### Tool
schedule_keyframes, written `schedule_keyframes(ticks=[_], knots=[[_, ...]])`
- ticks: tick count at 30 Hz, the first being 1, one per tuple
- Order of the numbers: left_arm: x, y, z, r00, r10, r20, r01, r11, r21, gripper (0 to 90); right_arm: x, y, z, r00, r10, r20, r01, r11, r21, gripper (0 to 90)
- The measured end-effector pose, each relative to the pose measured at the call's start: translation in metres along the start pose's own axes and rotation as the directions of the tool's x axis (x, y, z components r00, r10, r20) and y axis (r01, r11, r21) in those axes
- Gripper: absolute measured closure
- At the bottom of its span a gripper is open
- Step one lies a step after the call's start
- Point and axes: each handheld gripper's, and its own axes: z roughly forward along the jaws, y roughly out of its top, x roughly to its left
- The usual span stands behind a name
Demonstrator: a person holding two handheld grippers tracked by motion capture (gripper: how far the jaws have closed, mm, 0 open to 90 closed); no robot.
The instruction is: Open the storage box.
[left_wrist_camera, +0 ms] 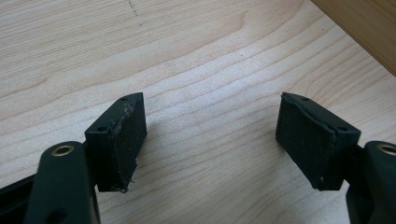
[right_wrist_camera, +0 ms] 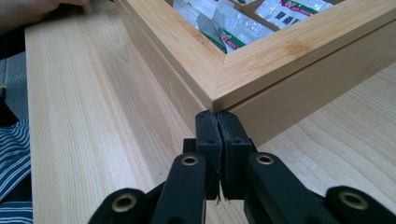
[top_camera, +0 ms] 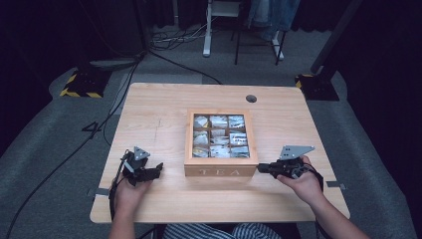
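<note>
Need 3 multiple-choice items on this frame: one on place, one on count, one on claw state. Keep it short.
1. Where is the right claw?
A. at the near right corner of the tea box
B. inside a compartment
C. at the table's far edge

2. How many compartments does the tea box have?
A. four
B. six
C. nine

3. How do the two claws stand?
A. both open
B. left claw open, right shut
C. left shut, right open

Answers:
1 A: the right gripper view shows its tips right at the box's corner, under the lid rim; whether they touch is unclear.
2 C: the high view shows a three by three grid of packets.
3 B: the left gripper view shows jaws wide apart over bare table, and the right jaws are pressed together.
</note>
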Motion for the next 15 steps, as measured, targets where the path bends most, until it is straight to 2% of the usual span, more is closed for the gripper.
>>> schedule_keyframes(ticks=[7, 10, 15], knots=[[0.0, 0.0, 0.0, 1.0, -0.003, 0.001, 0.003, 1.0, 0.001, 25.3, 0.001, 0.002, -0.004, 0.9999, 0.014, -0.001, -0.014, 0.999, -0.042, 90.0], [0.0, 0.0, 0.0, 1.0, -0.003, -0.002, 0.003, 1.0, 0.001, 25.2, 0.002, 0.006, -0.009, 0.9998, 0.02, -0.001, -0.02, 0.996, -0.083, 90.0], [0.0, 0.0, 0.0, 1.0, -0.007, -0.003, 0.007, 1.0, 0.001, 24.8, 0.001, 0.011, -0.013, 0.9999, 0.011, -0.001, -0.011, 0.995, -0.099, 90.0]])
